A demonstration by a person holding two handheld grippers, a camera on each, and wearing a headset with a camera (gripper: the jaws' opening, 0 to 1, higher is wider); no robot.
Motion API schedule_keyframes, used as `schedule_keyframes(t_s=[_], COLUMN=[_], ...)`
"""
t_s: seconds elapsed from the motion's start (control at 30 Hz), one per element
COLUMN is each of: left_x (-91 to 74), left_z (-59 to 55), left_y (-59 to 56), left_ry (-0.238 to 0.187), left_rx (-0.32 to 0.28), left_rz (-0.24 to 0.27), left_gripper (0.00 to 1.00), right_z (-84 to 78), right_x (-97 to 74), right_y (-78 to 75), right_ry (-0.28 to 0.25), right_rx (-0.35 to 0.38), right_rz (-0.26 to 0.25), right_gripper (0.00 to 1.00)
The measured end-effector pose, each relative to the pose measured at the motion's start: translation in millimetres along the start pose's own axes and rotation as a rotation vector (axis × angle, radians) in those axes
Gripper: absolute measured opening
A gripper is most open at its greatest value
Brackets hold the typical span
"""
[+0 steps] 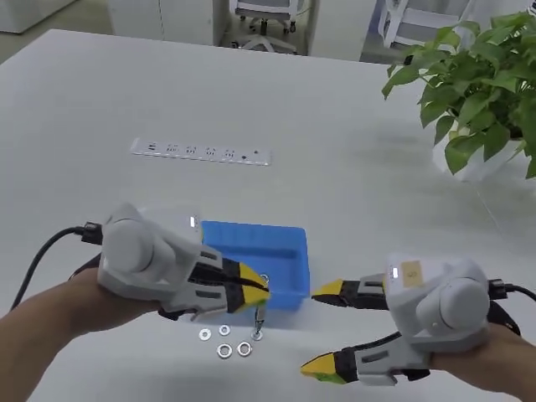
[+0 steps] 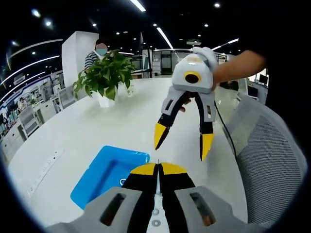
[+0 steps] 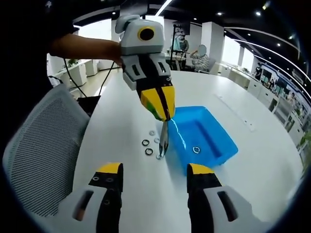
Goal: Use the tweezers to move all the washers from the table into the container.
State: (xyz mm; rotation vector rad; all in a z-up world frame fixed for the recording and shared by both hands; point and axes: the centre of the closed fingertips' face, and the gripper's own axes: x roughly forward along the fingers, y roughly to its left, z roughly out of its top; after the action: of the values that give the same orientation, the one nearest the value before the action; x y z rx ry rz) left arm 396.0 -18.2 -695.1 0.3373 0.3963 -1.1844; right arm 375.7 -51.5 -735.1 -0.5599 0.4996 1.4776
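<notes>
My left gripper (image 1: 261, 291) is shut on metal tweezers (image 1: 259, 316), which point down at the table just in front of the blue container (image 1: 289, 295). Several washers (image 1: 224, 351) lie loose on the table by the tweezers' tips. In the right gripper view the tweezers (image 3: 164, 138) reach a washer (image 3: 159, 156) beside the container (image 3: 218, 145); whether it is pinched I cannot tell. One washer (image 3: 196, 149) lies inside the container. My right gripper (image 1: 318, 328) hangs open to the right of the washers, holding nothing, and stands open in the left gripper view (image 2: 181, 147).
A white power strip (image 1: 201, 152) lies on the table beyond the container. A potted plant (image 1: 477, 92) stands at the far right. A mesh office chair (image 3: 43, 145) is at the near table edge. People sit far off in the room.
</notes>
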Motion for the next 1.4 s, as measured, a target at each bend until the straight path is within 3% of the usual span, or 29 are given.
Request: schedule_keyframes(t_s=[0.3, 1.07, 1.4], left_x=[-0.7, 1.5, 0.4], left_z=[0.3, 1.6, 0.3], left_y=[-1.5, -3.8, -4.4], left_ry=[0.004, 0.019, 0.022], left_rx=[-0.003, 0.002, 0.000], left_rz=[-0.025, -0.058, -0.057], left_gripper=[0.05, 0.05, 0.06], right_z=[7.7, 16.5, 7.2], right_x=[17.0, 59.2, 70.0], right_y=[-3.2, -10.9, -9.8], right_ry=[-0.007, 0.011, 0.087], right_rx=[-0.058, -0.181, -0.264], right_rz=[0.034, 0.100, 0.124], right_gripper=[0.38, 0.19, 0.11])
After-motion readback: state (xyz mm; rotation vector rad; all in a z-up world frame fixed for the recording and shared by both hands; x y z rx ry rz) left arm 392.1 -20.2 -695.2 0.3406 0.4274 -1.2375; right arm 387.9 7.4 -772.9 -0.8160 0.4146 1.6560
